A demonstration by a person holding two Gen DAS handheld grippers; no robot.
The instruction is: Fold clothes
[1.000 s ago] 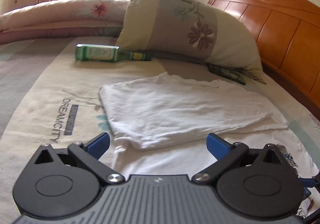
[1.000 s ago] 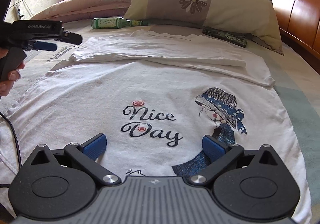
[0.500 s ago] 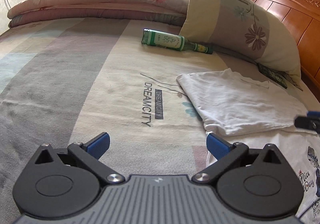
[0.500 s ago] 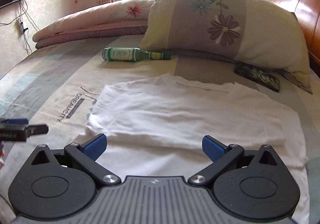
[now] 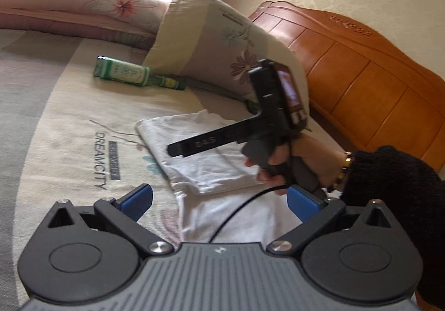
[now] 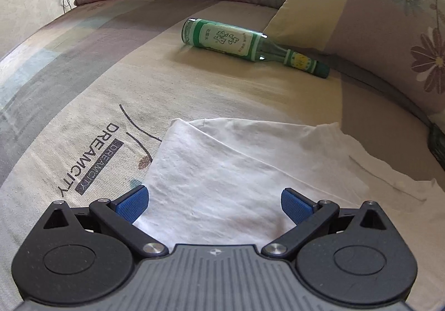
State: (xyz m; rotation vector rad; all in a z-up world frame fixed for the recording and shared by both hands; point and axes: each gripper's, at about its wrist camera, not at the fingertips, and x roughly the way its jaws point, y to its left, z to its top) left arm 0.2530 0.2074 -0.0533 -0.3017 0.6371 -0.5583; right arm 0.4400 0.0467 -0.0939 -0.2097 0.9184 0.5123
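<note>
Currently the white T-shirt (image 6: 244,172) lies on the bedsheet (image 6: 91,88), its upper part folded over so that the left folded edge runs diagonally just beside the "DREAMCITY" print (image 6: 91,158). Both the right gripper (image 6: 214,205) and the left gripper (image 5: 219,201) are released, jaws spread wide and empty, the right one poised over the fold's near left corner. Bare sheet extends left of the garment; a green bottle (image 6: 247,44) and a pillow (image 6: 375,19) bound the far side.
</note>
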